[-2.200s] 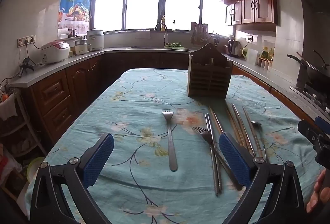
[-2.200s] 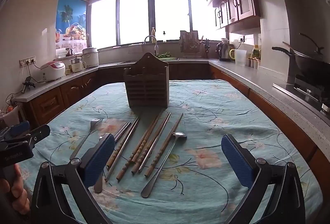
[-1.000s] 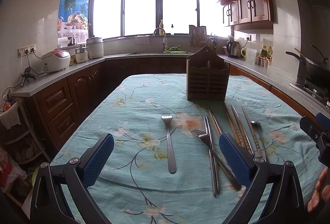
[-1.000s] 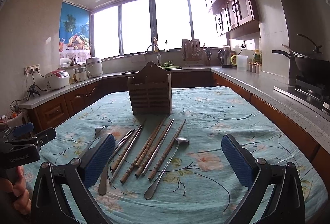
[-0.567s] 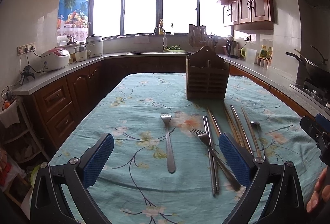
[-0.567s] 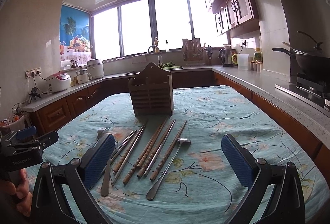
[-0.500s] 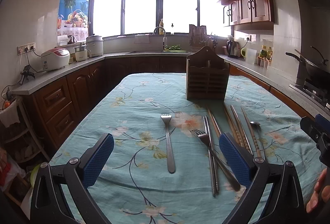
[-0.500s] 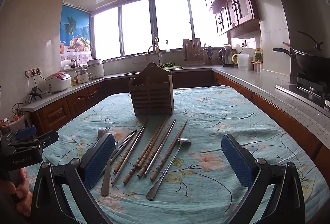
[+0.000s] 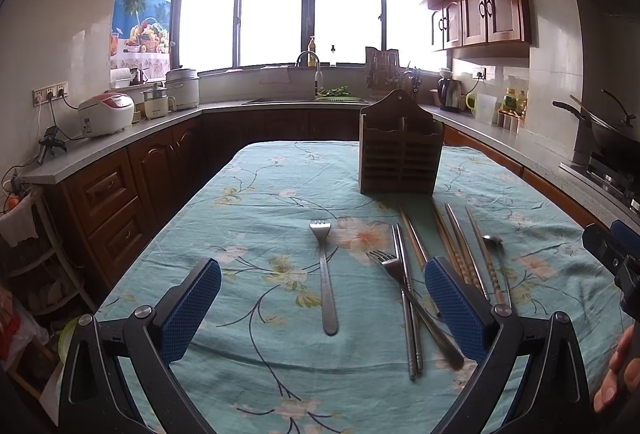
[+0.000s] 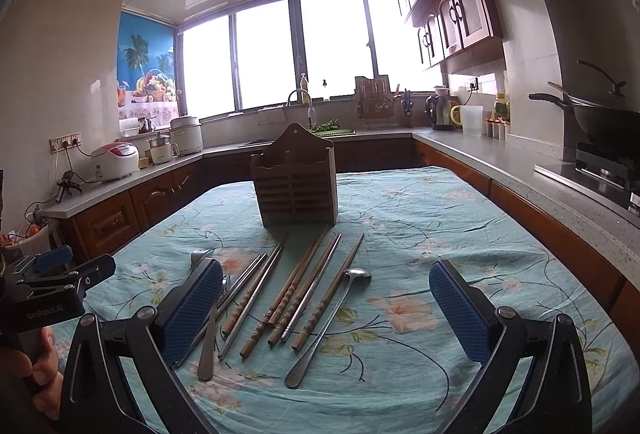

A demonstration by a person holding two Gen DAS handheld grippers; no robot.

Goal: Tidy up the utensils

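A: How are the two grippers held?

B: The left gripper (image 9: 322, 304) is held above the near part of the table (image 9: 256, 202); its blue fingers (image 9: 192, 304) are spread wide and nothing is held between them; the right gripper (image 10: 326, 308) is kept in the same way, fingers wide apart, nothing gripped.

A: Where are the utensils found?

B: All are laid flat on the flowered tablecloth (image 10: 440, 234); a single fork (image 9: 325, 270) is placed alone, straight between the left fingers, prongs pointing away; a second fork (image 9: 404, 292) is laid just to the right of it, crossed over a pair of metal chopsticks (image 9: 408, 306).

A: And the wooden ones?

B: Several wooden chopsticks (image 10: 294, 288) are spread side by side in the right view, between the metal pair and a long spoon (image 10: 332, 318); the spoon is the last on the right side, bowl turned away.

A: Where is the holder?

B: The wooden holder (image 10: 296, 186) is stood upright behind the utensils, near their far ends; no utensil is seen inside it; a hand (image 9: 618, 374) is seen at the right edge of the left view.
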